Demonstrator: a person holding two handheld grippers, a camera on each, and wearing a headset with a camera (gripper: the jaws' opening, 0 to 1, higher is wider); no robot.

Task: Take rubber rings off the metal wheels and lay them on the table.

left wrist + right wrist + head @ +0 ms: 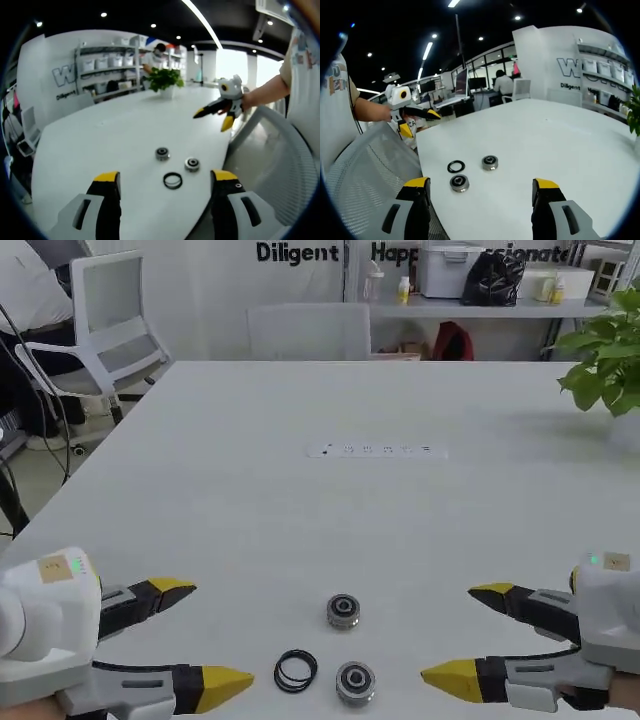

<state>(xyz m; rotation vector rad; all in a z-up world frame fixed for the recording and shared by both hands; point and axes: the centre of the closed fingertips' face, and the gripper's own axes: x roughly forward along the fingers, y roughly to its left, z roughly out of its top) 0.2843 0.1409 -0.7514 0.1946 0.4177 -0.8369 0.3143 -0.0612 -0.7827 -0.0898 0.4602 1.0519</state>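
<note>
Jaws: both wide, empty | metal wheels (343, 609): flat on worktop (400, 520), midway between left gripper (215, 632) and right gripper (455, 632)

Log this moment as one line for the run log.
left gripper open, empty | right gripper open, empty | rubber ring loose on table | far wheel and near wheel on table between grippers, ungripped

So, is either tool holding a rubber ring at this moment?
No, the left tool and the right tool both stand open and empty, while a black rubber ring lies loose on the table between them.
</note>
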